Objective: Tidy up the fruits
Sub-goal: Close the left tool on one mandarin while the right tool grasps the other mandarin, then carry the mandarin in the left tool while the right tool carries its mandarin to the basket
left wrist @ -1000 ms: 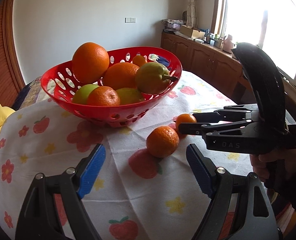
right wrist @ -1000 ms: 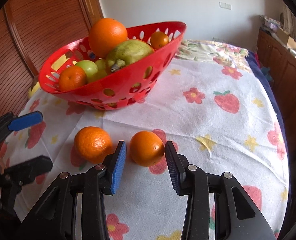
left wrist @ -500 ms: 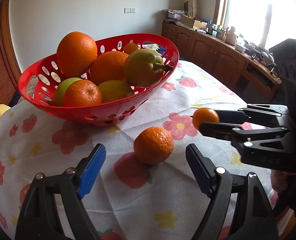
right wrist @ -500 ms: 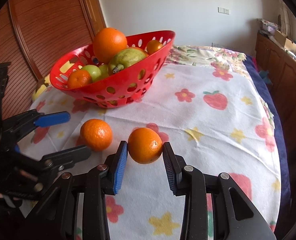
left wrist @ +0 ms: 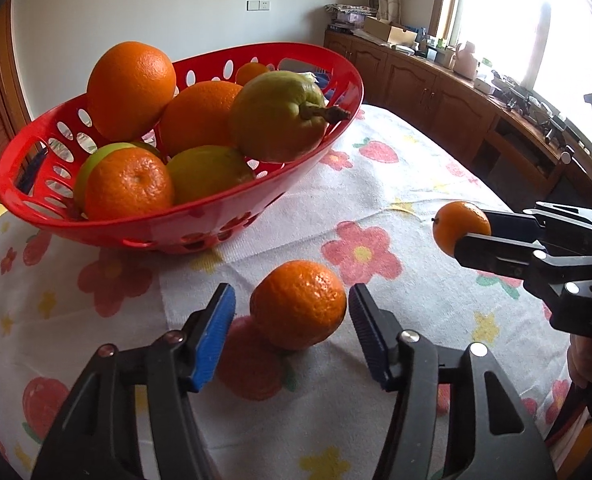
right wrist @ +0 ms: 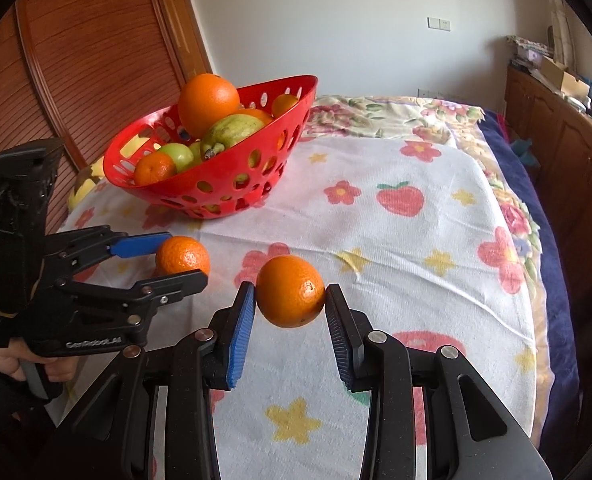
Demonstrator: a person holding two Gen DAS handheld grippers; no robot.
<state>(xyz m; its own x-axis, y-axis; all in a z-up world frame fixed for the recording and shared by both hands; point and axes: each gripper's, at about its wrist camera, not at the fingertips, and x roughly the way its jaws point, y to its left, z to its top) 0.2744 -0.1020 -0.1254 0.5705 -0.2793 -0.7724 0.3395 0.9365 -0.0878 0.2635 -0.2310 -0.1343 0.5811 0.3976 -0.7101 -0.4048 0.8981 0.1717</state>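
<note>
Since a moment ago the right tongs (right wrist: pixel 290 298) have lifted 1 orange (right wrist: pixel 290 291), clenched on it at frame centre, while the left tongs (left wrist: pixel 292 312) are closing around, not yet gripping, the mandarin (left wrist: pixel 298 305) on the worktop (left wrist: pixel 395 184) below the basket (left wrist: pixel 315 160), so both fruits look basket-bound.

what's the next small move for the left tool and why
Probably finish closing the left tool on the mandarin before lifting. Its jaws are closing with the fruit between them, yet a gap shows beside the left pad and the mandarin sits on the tablecloth. The right tool already holds its orange in the air.
</note>
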